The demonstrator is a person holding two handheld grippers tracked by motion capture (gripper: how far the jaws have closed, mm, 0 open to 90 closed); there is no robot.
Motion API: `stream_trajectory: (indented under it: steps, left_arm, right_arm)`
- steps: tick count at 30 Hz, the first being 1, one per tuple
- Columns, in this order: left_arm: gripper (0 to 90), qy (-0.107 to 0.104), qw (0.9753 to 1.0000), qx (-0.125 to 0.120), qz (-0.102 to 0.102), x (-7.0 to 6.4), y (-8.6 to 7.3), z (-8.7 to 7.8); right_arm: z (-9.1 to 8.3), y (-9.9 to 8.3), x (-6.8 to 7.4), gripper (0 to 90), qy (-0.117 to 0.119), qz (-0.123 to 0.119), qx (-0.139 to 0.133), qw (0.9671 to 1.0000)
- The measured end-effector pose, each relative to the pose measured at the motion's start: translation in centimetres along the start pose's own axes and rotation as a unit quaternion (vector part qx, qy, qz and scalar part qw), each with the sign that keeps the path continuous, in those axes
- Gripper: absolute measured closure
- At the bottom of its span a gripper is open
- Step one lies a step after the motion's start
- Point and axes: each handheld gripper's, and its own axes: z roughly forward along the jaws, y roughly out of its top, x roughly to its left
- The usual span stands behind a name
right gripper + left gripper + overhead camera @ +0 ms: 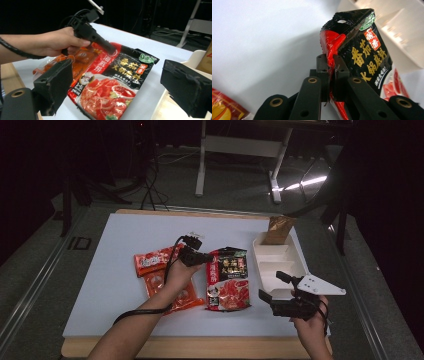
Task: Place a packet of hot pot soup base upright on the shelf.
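Where the white table top (125,240) shows its middle, we list first a black-and-red sauce packet (228,279), lying flat with its printed face up, between the orange packets to its left and the tray to its right. Its upper left edge is caught by the left gripper (204,257); in the left gripper view we see the two black jaws pressed together on the red margin of the packet (359,52), pinching it near the top corner. The person's left hand (179,272) wraps the gripper's handle, with a black cable trailing back along the forearm.

Next item: two orange-red packets (162,275), overlapping each other, just beside the black-and-red one and partly under the left hand.

Next item: a white compartment tray (277,265), set at the right edge of the table top, close to the sauce packet but apart from it. A brown pouch (278,230) leans upright at its far end.

Next item: the right gripper (271,287), held by the right hand (310,322) at the near right corner, over the tray's near end. We note its jaws spread wide with nothing between them; in the right gripper view the padded fingers (56,85) stand well apart, framing the sauce packet (112,85) beyond.
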Motion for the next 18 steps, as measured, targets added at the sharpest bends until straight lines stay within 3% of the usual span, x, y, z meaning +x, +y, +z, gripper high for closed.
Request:
stream_trajectory:
  steps: [2, 7, 9, 10, 13, 18]
  left_arm:
    - [87.0, -0.009, 0.9999, -0.009, 0.009, -0.5, 0.1, -0.5]
    - [87.2, -0.025, 0.9988, -0.030, 0.028, -1.7, 0.2, -1.6]
    - [87.2, -0.025, 0.9988, -0.030, 0.028, -1.7, 0.2, -1.6]
    - [87.2, -0.032, 0.9981, -0.038, 0.035, -2.3, 0.2, -2.1]
    - [87.4, -0.040, 0.9969, -0.048, 0.047, -3.3, 0.2, -2.8]
    - [87.4, -0.044, 0.9947, -0.068, 0.062, -4.7, -0.1, -3.6]
  right_arm:
    - [-0.2, 0.1, -0.1, 15.2, -0.019, -0.019, -0.003, 0.9996]
    - [-0.5, 0.3, -0.6, 15.1, -0.026, -0.045, -0.008, 0.9986]
    - [-0.6, 0.4, -0.6, 15.1, -0.027, -0.044, -0.007, 0.9987]
    - [-0.6, 0.4, -0.6, 14.8, -0.027, -0.044, -0.007, 0.9987]
    - [-1.2, 0.9, -0.7, 11.3, -0.027, -0.018, 0.007, 0.9994]
    - [-1.1, 0.9, -0.7, 10.0, -0.018, -0.004, 0.008, 0.9998]
